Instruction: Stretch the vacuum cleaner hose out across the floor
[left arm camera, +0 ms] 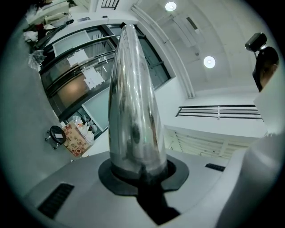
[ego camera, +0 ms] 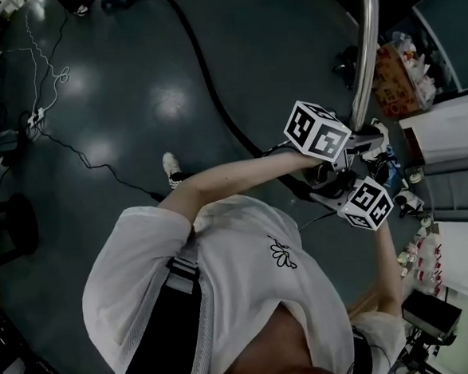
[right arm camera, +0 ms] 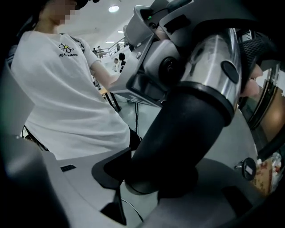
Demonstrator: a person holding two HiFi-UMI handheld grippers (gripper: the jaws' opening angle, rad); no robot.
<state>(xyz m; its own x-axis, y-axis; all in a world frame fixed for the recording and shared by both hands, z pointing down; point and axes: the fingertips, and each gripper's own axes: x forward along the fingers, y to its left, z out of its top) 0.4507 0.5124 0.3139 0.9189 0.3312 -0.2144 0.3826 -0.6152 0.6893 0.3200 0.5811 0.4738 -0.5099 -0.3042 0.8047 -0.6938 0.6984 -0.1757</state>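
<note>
Left gripper (left arm camera: 141, 176) clamps the chrome tube (left arm camera: 133, 98), centre frame; right gripper (right arm camera: 156, 187) clamps the black hose cuff (right arm camera: 187, 129); tugging could slip the polished metal.

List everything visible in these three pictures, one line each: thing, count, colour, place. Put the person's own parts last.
metal tube: one, shiny silver, clamped in the left gripper.
vacuum hose: one, black, trailing across the floor; its thick end sits in the right gripper.
cables: several, thin, black and white, on the floor at left.
cardboard box: one, red-brown print, right of the tube.
floor: dark grey, glossy.
T-shirt: one, white, flower print, on the person.
marker cubes: two, black-and-white, one on each gripper.
left gripper: grey, shut on the tube.
right gripper: grey, shut on the hose.
</note>
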